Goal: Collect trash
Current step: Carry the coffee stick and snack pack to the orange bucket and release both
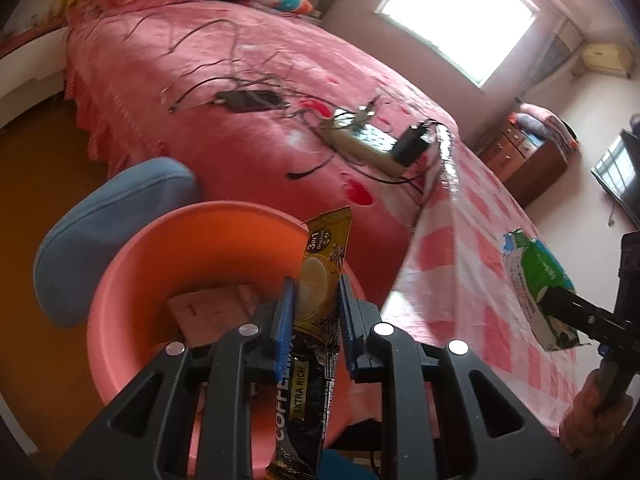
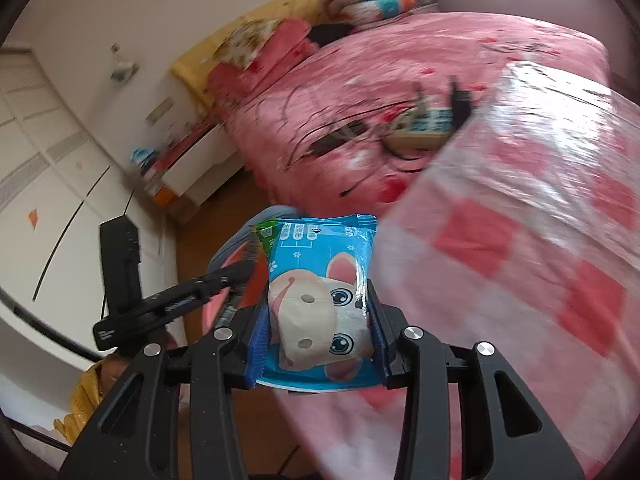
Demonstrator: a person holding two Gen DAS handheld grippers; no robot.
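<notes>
A: What is held by the left gripper [image 1: 316, 300]?

B: A coffee-mix sachet [image 1: 316, 304] is clamped upright between its blue pads [image 1: 285, 320], the jaws closed down to the sachet's width. The sachet's top end is seen above the rim of a pink basin [image 1: 132, 264], over which the gripper is held. A flat brownish piece [image 1: 212, 312] is seen lying inside the basin.

A: And the right gripper [image 2: 318, 320]?

B: A blue tissue pack [image 2: 320, 304] with a cartoon animal face is pinched between its pads, the jaws closed against the pack's two sides. In the left wrist view the same pack is seen held above the table, which is covered by a pink-and-white checked cloth [image 1: 480, 248].

A: What is found further out?

B: A blue cushioned seat [image 1: 108, 224] is seen just beside the basin. Beyond it, a bed with a pink cover [image 1: 200, 56] is seen, on which a power strip [image 1: 368, 144], a black adapter [image 1: 412, 144] and tangled cables [image 1: 224, 72] are laid. A window [image 1: 460, 12] is set in the far wall, and a wooden dresser [image 1: 520, 156] is placed below it to the right.
</notes>
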